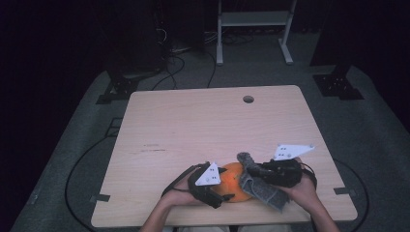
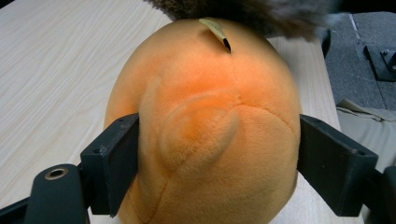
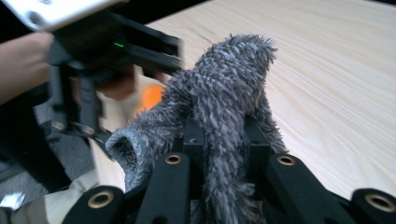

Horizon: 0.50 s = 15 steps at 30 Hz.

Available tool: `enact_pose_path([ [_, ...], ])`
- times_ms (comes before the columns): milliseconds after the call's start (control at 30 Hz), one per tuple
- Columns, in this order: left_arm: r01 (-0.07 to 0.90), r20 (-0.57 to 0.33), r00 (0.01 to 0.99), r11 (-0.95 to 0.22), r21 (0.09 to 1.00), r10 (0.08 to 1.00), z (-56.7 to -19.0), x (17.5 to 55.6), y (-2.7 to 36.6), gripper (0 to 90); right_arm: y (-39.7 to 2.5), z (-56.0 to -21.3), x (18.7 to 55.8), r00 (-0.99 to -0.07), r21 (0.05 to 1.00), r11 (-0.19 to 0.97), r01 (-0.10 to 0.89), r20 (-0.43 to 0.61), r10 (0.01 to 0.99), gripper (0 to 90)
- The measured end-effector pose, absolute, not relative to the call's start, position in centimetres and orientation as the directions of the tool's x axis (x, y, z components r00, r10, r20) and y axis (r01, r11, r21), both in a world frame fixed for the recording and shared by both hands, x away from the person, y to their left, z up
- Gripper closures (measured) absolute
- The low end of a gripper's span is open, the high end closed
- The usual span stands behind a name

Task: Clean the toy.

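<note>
Label [image 2: 215, 31] on orange plush [image 2: 205, 126], unreadable

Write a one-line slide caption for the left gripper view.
Left gripper clamps an orange plush toy on the wooden table.

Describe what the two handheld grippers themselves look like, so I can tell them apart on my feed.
Both are black. The left gripper has flat rectangular jaw pads and a small white three-cornered plate with dark dots. The right gripper carries a longer, narrower white plate; brass-ringed holes mark its jaw linkages. Black cables trail from each. The forearms look bare, no sleeves.
</note>
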<state>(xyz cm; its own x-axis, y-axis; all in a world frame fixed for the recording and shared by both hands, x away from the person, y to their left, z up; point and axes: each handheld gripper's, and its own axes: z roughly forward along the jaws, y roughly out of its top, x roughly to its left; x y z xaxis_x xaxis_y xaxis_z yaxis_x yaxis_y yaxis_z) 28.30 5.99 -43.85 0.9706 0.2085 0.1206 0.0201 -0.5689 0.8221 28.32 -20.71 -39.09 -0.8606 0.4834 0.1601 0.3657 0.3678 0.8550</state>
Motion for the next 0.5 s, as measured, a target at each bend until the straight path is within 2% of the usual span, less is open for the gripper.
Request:
enact_pose_path([
  [100,0.029,0.104,0.975,-0.575,0.818,0.197,-43.7,28.4,6.1,14.5,-19.4,-39.4,28.2,-0.873,0.837,0.424,0.345,0.120,0.473,75.8],
  [267,0.077,0.045,0.976,-0.530,0.845,0.213,-43.2,29.0,6.8,9.5,-19.8,-40.3,28.2,-0.877,0.832,0.422,0.361,0.150,0.456,75.8],
  [433,0.057,0.064,0.977,-0.535,0.843,0.205,-43.6,28.9,6.5,10.1,-20.9,-40.8,28.7,-0.877,0.826,0.416,0.380,0.179,0.445,75.9],
  [500,0.049,0.070,0.977,-0.529,0.847,0.203,-43.7,28.8,6.5,13.5,-21.3,-40.9,28.9,-0.874,0.823,0.416,0.386,0.182,0.451,75.9],
])
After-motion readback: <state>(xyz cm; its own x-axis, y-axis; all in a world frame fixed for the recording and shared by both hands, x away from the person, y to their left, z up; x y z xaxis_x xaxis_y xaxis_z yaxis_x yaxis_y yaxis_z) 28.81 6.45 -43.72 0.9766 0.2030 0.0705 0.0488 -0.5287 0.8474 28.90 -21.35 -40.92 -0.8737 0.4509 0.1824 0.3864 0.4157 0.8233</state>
